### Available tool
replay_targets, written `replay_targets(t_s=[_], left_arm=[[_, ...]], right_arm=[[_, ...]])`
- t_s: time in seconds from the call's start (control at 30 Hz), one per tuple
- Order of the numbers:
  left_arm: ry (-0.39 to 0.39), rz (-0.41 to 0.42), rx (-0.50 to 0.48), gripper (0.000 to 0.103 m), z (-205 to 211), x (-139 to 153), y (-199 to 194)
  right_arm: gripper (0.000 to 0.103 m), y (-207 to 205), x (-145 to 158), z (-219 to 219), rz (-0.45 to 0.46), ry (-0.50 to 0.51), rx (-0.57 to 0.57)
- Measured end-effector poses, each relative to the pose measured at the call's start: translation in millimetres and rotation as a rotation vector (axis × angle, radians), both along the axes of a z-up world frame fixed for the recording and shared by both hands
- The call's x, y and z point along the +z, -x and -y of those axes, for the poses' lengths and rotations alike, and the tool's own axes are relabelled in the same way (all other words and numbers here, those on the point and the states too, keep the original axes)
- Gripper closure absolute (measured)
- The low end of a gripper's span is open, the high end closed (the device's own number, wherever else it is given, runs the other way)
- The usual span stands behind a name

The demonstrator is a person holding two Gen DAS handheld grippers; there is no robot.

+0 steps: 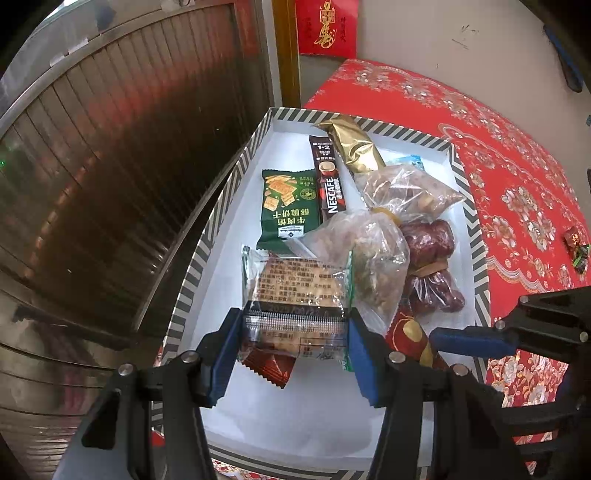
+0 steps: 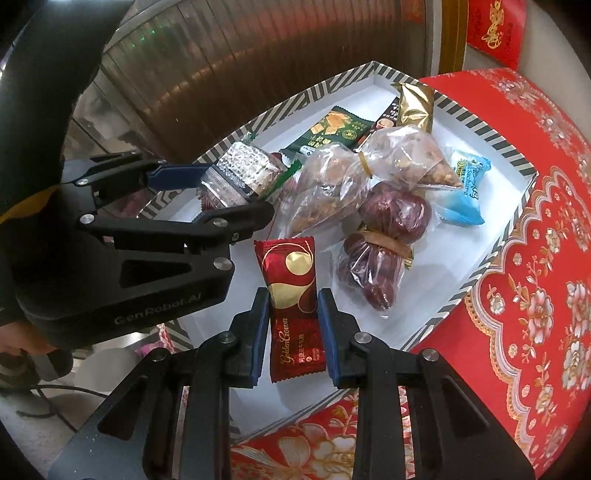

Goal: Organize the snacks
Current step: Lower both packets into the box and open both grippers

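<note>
left tool grips clear biscuit pack | right tool grips red wafer | bagged dates beside, in box

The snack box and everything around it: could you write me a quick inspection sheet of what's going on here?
Surface: red floral cloth on the table; the striped box stands on it.
Job's things: in the box, green cracker pack, Nescafe stick, gold packet, nut bags, dates, blue candy.
Clutter: a small wrapped candy on the cloth outside the box.
Grippers: left gripper shut on a clear biscuit pack; right gripper shut on a red GoldenCrown bar; both over the box.
Cables: a dark cable low beside the table.
Surroundings: ribbed brown cabinet, red poster.
</note>
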State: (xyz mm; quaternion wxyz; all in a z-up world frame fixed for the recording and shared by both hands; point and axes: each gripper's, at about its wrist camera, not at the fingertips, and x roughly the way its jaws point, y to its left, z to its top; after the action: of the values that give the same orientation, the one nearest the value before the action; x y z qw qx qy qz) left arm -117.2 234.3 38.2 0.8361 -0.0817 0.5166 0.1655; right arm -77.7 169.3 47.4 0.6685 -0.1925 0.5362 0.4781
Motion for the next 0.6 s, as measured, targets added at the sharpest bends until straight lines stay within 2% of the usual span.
replay_targets(t_s=[0.37, 0.6], left_arm=[[-0.007, -0.006, -0.002, 0.041, 0.8, -1.1, 0.9], [-0.002, -0.006, 0.003, 0.036, -0.5, -0.3, 3.3]], right_arm=[[0.077, 1.7, -8.8, -3.4, -0.022, 0.019, -0.002], [0.077, 0.0, -2.6, 0.2, -0.015, 0.004, -0.007]])
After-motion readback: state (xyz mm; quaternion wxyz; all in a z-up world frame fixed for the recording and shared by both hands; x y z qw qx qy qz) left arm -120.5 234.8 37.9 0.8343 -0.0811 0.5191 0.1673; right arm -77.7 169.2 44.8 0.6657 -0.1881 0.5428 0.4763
